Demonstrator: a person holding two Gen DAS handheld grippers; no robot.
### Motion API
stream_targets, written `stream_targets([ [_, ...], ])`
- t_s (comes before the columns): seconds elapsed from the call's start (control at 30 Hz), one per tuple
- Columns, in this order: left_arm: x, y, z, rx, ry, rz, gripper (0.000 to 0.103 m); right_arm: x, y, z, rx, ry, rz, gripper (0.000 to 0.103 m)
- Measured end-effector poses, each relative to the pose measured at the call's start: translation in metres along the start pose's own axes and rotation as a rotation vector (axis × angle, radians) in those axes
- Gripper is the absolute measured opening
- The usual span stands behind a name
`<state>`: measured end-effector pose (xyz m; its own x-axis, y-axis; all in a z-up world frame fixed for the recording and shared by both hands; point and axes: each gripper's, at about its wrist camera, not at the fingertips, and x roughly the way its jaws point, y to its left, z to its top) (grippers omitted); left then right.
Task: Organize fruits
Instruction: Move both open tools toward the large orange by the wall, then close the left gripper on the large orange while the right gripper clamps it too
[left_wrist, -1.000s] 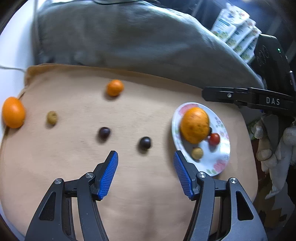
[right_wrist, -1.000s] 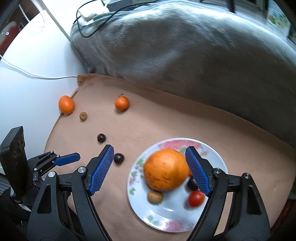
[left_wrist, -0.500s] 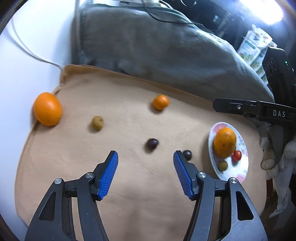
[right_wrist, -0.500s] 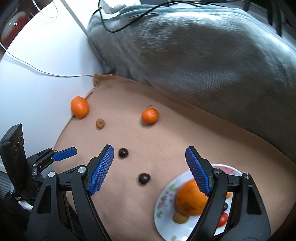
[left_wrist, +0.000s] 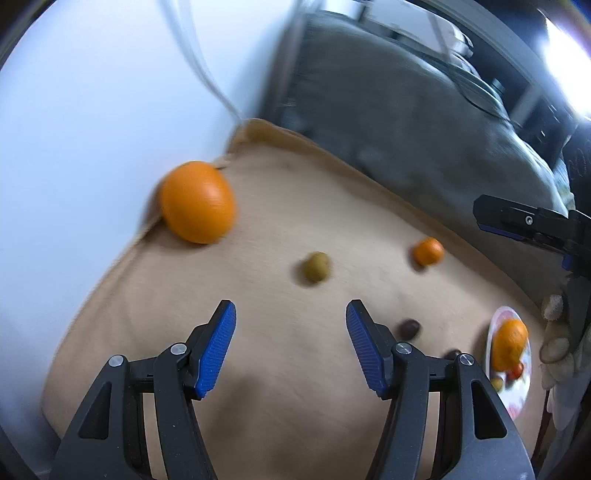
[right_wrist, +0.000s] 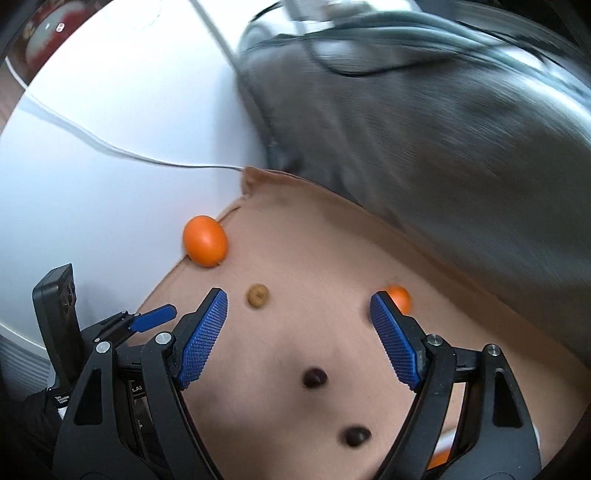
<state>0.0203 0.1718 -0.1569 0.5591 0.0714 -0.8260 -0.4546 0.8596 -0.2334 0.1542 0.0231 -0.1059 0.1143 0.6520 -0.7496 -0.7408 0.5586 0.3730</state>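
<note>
Left tool (left_wrist: 291, 334) is angled down over the tan cloth (left_wrist: 288, 424), jaws apart with nothing between them. I see my right tool (right_wrist: 298, 334) angled down too, jaws wide and holding nothing. Large orange (left_wrist: 197, 202) sits at the cloth's far left edge, smooth and bright. Small olive-brown fruit (left_wrist: 316, 266) lies beyond the left tool; small tangerine (left_wrist: 427, 252) lies further right. Two dark fruits (right_wrist: 315, 377) (right_wrist: 355, 436) lie on the cloth between the right tool's fingers. Plate (left_wrist: 517, 395) at right carries another orange and small fruits, blurred.
</note>
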Motion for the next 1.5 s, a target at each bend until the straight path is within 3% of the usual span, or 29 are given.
stream_targets([
  [0.17, 0.009, 0.024, 0.004, -0.072, -0.029, 0.039, 0.062, 0.036, 0.023, 0.024, -0.052, 0.054, 0.047, 0.082],
  [0.7, 0.045, 0.061, 0.023, -0.203, -0.071, 0.023, 0.059, 0.148, 0.078, 0.063, -0.144, 0.194, 0.261, 0.082],
  [1.1, 0.053, 0.069, 0.030, -0.244, -0.111, 0.066, 0.059, 0.180, 0.094, 0.067, -0.190, 0.251, 0.341, 0.077],
  [1.27, 0.056, 0.068, 0.033, -0.239, -0.114, 0.058, 0.057, 0.194, 0.101, 0.069, -0.190, 0.277, 0.360, 0.069],
  [1.5, 0.059, 0.073, 0.034, -0.254, -0.096, 0.019, 0.056, 0.201, 0.108, 0.068, -0.199, 0.301, 0.349, 0.069],
])
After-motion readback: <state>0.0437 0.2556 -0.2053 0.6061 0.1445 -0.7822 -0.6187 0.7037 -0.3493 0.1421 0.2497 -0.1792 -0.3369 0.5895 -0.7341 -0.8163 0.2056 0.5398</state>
